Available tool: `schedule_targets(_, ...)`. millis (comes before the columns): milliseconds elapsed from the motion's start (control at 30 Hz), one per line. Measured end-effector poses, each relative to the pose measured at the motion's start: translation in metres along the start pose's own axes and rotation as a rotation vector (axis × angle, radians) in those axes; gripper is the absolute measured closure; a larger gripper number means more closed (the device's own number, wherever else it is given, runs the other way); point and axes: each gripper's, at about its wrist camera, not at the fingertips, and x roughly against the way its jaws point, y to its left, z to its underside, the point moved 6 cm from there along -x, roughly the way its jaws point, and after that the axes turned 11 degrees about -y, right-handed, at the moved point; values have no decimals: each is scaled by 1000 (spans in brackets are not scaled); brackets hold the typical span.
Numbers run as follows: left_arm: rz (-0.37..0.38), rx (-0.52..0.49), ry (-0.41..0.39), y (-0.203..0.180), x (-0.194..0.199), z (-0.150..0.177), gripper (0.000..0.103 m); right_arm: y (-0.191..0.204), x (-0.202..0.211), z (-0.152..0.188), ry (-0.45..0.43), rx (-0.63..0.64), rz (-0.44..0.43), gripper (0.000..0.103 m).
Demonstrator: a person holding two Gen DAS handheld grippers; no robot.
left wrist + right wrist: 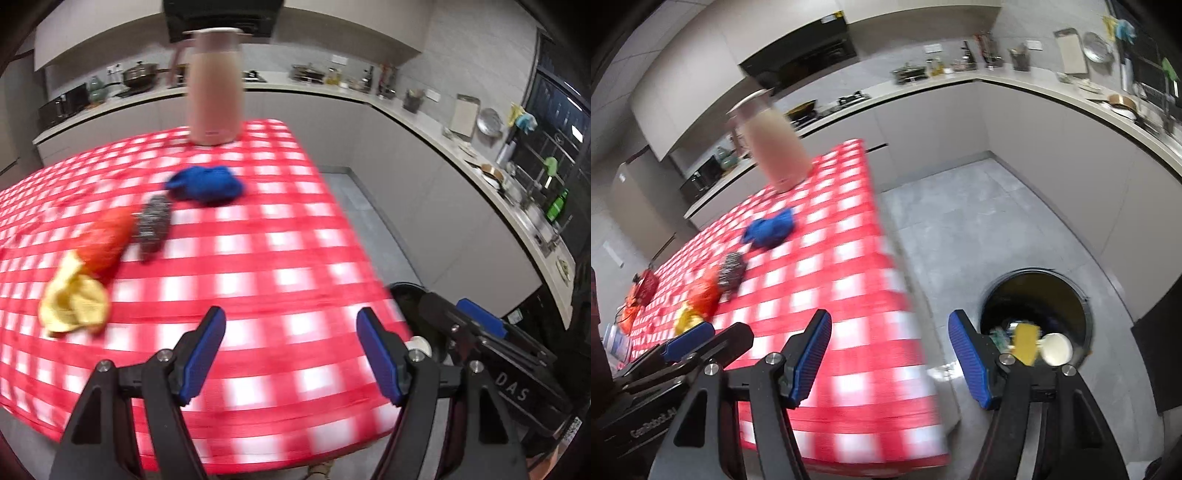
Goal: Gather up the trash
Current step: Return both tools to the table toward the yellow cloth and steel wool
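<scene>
Trash lies on the red checked tablecloth (pixel 258 258): a yellow crumpled piece (pixel 74 301), a red wrapper (pixel 107 240), a grey foil wrapper (pixel 153 225) and a blue crumpled cloth (pixel 207 184). My left gripper (pixel 291 325) is open and empty above the table's near edge. My right gripper (pixel 890 332) is open and empty at the table's right edge. The same yellow piece (pixel 685 317), red wrapper (pixel 705 291), grey wrapper (pixel 731 273) and blue cloth (pixel 770 229) show in the right wrist view. A round black bin (pixel 1038 317) on the floor holds a yellow item (pixel 1027 341) and a white cup (pixel 1056 349).
A tall pink jug (pixel 214 85) stands at the table's far end. An orange bag (pixel 639 295) lies far left on the table. Kitchen counters (pixel 424 118) run along the back and right. Grey floor (pixel 979 221) lies right of the table. The bin rim (pixel 410 291) shows beside the right gripper's body.
</scene>
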Motion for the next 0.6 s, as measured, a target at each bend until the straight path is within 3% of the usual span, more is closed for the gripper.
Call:
schedule_targets(300,-74,26,10,110,11,5,29,105,-22,32,14,14,-42,35)
schedule_targets(600,-152,48,13,176,4,2,26,171,-43,42,53,71,-87,35)
